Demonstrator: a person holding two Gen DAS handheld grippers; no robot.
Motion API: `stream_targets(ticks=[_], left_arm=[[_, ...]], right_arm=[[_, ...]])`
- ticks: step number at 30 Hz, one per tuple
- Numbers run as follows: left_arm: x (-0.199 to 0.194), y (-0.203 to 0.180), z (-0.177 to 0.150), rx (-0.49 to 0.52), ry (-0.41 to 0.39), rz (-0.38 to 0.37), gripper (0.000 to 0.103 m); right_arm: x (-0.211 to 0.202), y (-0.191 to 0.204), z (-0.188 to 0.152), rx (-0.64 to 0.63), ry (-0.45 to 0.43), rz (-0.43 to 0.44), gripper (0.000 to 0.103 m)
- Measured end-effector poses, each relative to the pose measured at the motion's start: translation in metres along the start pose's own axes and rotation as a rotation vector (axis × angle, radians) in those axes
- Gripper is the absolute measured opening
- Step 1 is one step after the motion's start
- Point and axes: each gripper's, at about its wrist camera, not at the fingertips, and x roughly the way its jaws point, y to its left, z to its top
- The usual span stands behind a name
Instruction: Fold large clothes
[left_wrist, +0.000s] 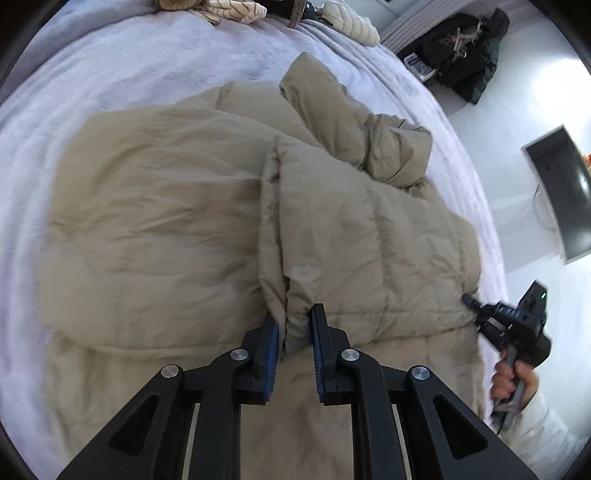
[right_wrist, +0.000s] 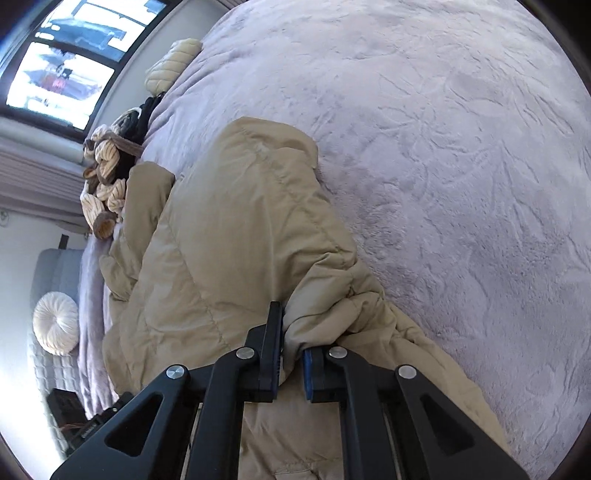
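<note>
A large beige quilted puffer jacket (left_wrist: 166, 221) lies on a pale lavender bedspread (left_wrist: 129, 66). One side panel (left_wrist: 369, 251) is folded over the body, and a sleeve (left_wrist: 332, 110) lies across the top. My left gripper (left_wrist: 294, 317) is shut on the folded panel's hem. My right gripper (left_wrist: 471, 301) shows at the right, holding the jacket's edge. In the right wrist view the right gripper (right_wrist: 293, 332) is shut on a bunched fold of the jacket (right_wrist: 229, 229).
Cream knotted cushions (left_wrist: 229, 9) and dark items lie at the bed's far edge. A dark pile of clothes (left_wrist: 461, 48) sits beyond the bed. A monitor (left_wrist: 565, 192) stands at the right. A round white pillow (right_wrist: 55, 323) and a window (right_wrist: 66, 55) show in the right wrist view.
</note>
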Motion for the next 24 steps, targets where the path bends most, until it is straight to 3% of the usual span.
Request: stream_targets(ticks=[3, 7, 10, 13, 15, 18, 21, 24], left_arm=[[-0.02, 0.007, -0.001, 0.011, -0.013, 0.095, 0.016], [-0.043, -0.005, 0.014, 0.023, -0.092, 0.093, 0.016], [-0.026, -0.033, 0.032, 0.052, -0.115, 0.097, 0.016], [0.01, -0.043, 0.036, 0.069, -0.071, 0.16, 0.016], [0.027, -0.041, 0.032, 0.079, -0.048, 0.211, 0.016], [0.037, -0.029, 0.027, 0.052, -0.036, 0.22, 0.016], [0.039, -0.014, 0.027, 0.015, -0.025, 0.212, 0.016], [0.042, -0.012, 0.029, 0.014, -0.015, 0.221, 0.016]], right_arm=[[-0.002, -0.002, 0.001, 0.007, 0.003, 0.01, 0.01], [-0.004, 0.003, 0.0, -0.017, 0.013, 0.016, 0.011], [-0.007, 0.01, -0.002, -0.054, 0.045, 0.005, 0.017], [-0.019, 0.023, -0.006, -0.12, 0.099, 0.027, 0.029], [-0.034, 0.033, -0.007, -0.184, 0.123, 0.102, 0.047], [-0.061, 0.035, 0.004, -0.226, 0.064, 0.19, 0.053], [-0.063, 0.006, 0.041, -0.093, -0.014, 0.201, 0.053], [-0.036, -0.031, 0.072, 0.105, -0.004, 0.25, 0.053]])
